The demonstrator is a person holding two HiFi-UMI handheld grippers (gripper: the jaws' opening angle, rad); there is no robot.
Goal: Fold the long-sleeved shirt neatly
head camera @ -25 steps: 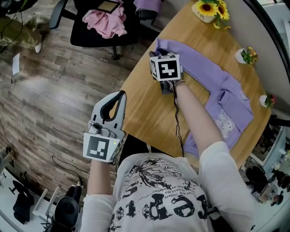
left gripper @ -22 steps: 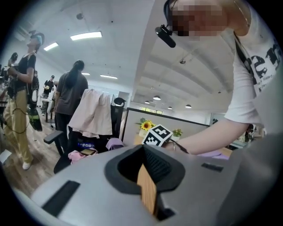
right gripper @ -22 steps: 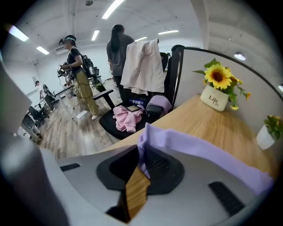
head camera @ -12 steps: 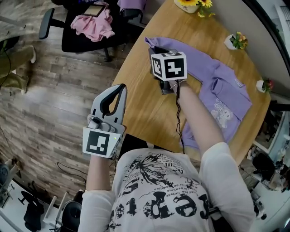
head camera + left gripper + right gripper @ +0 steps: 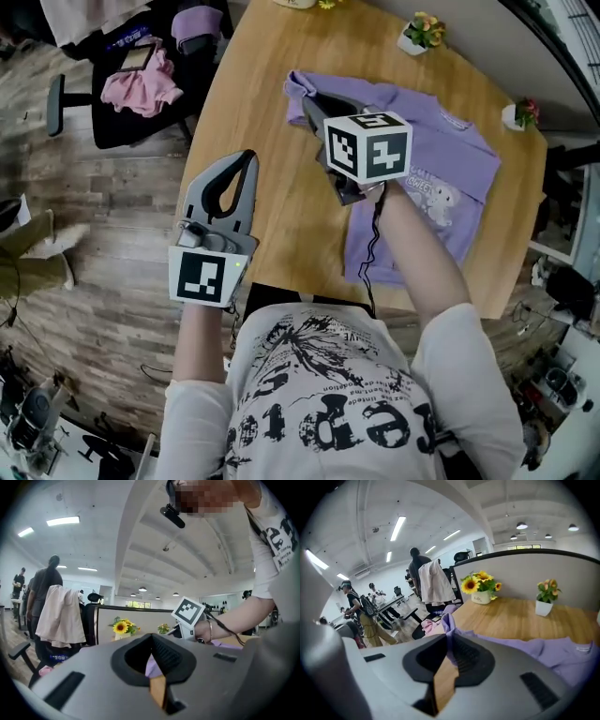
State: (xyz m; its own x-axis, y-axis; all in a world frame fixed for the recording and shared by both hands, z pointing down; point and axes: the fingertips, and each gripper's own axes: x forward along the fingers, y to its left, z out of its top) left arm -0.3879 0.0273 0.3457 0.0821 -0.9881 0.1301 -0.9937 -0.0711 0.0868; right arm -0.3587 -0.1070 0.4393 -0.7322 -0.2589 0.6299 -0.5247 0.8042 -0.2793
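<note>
One shirt (image 5: 441,155) edge in right tool (image 5: 449,641)

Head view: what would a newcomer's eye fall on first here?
The purple shirt spread on the wooden table stands out first. The right gripper pinches the shirt's left end in its fingers. The left gripper, shut and empty, hangs at the table's near left edge.

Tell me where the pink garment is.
Head view, upper left: the pink garment lies on the black office chair beside the wooden table's left edge.
</note>
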